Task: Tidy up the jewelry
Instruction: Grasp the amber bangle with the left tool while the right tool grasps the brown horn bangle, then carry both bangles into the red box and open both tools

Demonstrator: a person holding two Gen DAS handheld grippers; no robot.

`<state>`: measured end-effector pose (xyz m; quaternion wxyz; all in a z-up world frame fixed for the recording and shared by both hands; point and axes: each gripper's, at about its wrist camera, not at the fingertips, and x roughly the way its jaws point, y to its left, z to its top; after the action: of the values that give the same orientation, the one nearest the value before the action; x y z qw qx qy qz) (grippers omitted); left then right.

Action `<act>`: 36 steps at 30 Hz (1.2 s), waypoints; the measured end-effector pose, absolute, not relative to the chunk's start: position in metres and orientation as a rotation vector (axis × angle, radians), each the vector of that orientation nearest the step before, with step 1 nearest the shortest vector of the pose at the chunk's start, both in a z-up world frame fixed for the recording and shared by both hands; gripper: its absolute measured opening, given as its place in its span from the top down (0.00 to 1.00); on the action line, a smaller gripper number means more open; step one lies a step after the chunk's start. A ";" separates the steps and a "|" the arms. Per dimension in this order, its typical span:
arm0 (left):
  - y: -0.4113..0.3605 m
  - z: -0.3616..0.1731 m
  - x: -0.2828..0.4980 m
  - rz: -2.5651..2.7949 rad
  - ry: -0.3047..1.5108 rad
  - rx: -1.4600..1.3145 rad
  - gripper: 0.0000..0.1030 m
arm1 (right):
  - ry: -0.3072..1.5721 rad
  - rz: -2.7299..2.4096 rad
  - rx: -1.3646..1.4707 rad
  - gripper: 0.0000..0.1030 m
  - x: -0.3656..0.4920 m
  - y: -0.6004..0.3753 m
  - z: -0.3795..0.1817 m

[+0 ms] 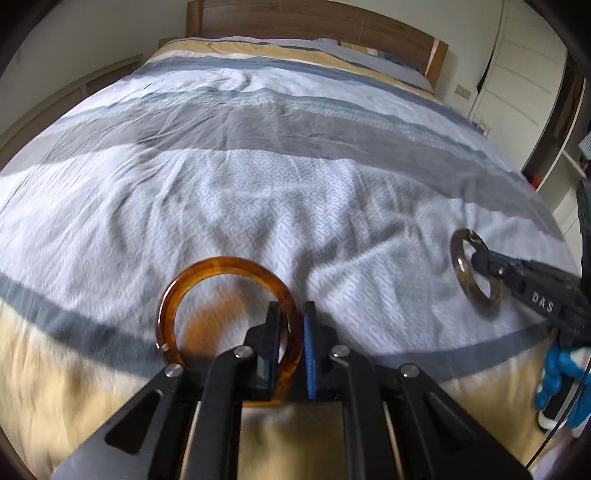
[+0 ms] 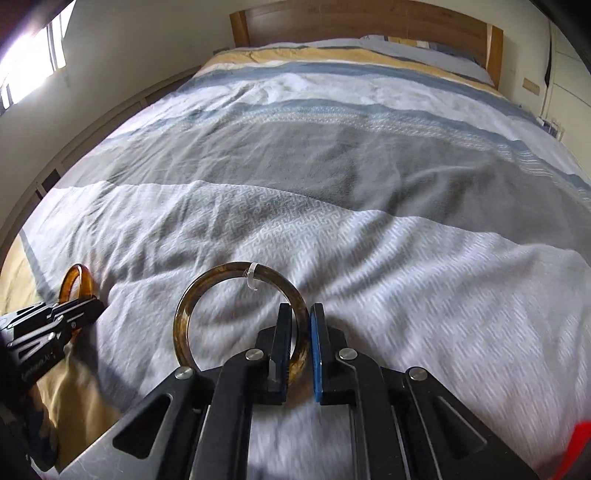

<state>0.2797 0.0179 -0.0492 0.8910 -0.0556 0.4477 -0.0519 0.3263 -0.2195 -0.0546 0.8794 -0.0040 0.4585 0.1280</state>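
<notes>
My left gripper (image 1: 291, 325) is shut on an amber bangle (image 1: 192, 280), held upright above the bed; the bangle's right side sits between the jaws. My right gripper (image 2: 301, 328) is shut on a smoky brown bangle (image 2: 207, 291) with a small clear tag on top. In the left wrist view the right gripper (image 1: 480, 260) shows at the right edge with the brown bangle (image 1: 460, 266). In the right wrist view the left gripper (image 2: 92, 304) shows at the left edge with the amber bangle (image 2: 74, 278).
A bed with a striped grey, white, blue and yellow duvet (image 1: 280, 177) fills both views. A wooden headboard (image 2: 369, 22) stands at the far end. A white wardrobe (image 1: 524, 74) is at the right, a window (image 2: 29, 66) at the left.
</notes>
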 end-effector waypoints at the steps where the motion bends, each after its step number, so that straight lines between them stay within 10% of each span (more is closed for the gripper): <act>1: 0.017 -0.046 0.272 -0.109 0.925 -0.116 0.91 | 0.949 0.268 -0.011 0.91 0.319 -0.222 -0.050; 36: -0.127 0.096 0.088 -0.390 0.724 -0.033 0.91 | 0.752 -0.059 -0.006 0.91 0.034 -0.453 0.099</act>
<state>0.0878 -0.1270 0.0955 0.9164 -0.0162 0.3520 -0.1897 0.0337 -0.4532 0.0988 0.9297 -0.0028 0.3672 -0.0287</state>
